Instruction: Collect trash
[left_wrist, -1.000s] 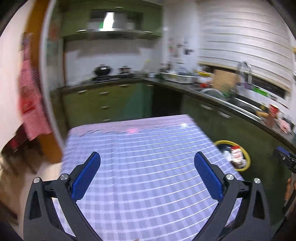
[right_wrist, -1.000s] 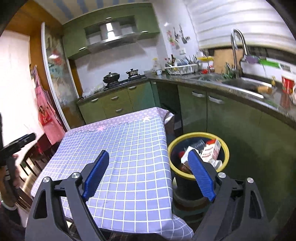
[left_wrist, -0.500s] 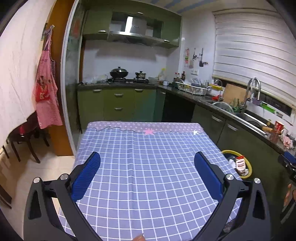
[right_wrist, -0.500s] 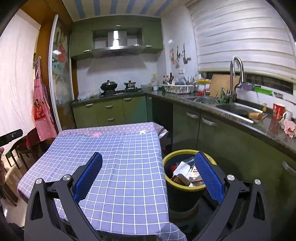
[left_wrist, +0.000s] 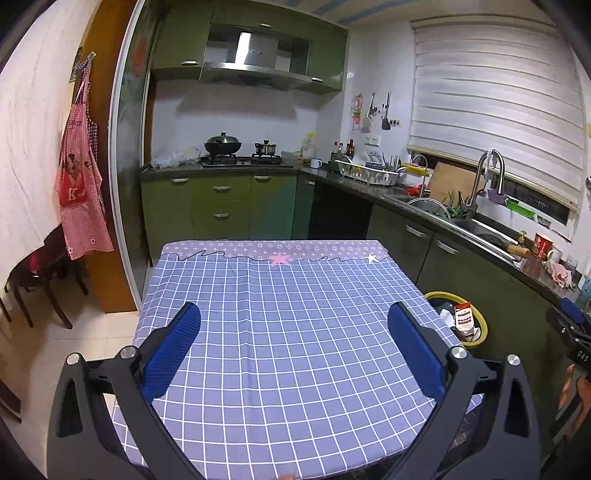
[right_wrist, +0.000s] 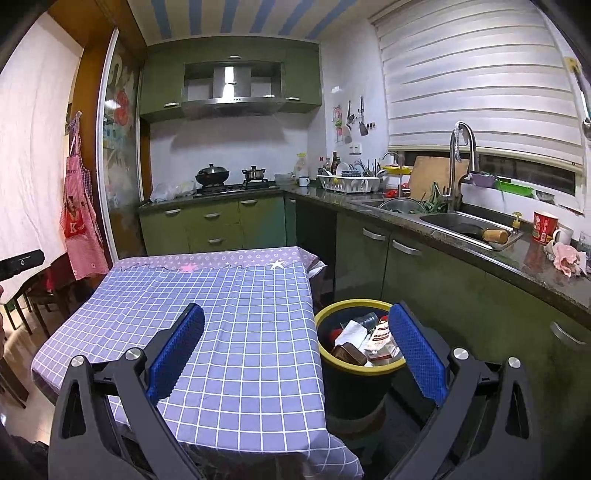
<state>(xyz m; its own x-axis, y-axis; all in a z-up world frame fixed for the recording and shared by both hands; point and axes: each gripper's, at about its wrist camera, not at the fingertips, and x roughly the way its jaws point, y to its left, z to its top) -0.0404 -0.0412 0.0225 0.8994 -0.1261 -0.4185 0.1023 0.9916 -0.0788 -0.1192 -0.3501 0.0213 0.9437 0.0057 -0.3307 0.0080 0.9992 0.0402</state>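
Note:
A dark trash bin with a yellow rim (right_wrist: 334, 310) stands on the floor to the right of the table, filled with cartons and wrappers (right_wrist: 369, 339). The same trash bin (left_wrist: 480, 334) shows at the table's right edge in the left wrist view. The table wears a blue checked cloth (left_wrist: 288, 332) with nothing on it. My left gripper (left_wrist: 294, 339) hovers wide open over the cloth. My right gripper (right_wrist: 296, 341) is also wide open, empty, over the table's right edge and the bin. Part of my right gripper (left_wrist: 572, 325) shows at the far right of the left wrist view.
Green kitchen cabinets (right_wrist: 424, 266) and a dark counter with a sink (right_wrist: 465, 221) run along the right and back. A stove with pots (left_wrist: 240, 153) stands at the back. A red apron (left_wrist: 79, 192) hangs on the left wall near dark chairs (left_wrist: 40, 280).
Both views have levelled out and sharpened; the table has shifted to sit more centred. The right gripper's jaws spread slightly wider and the bin now appears lower between them.

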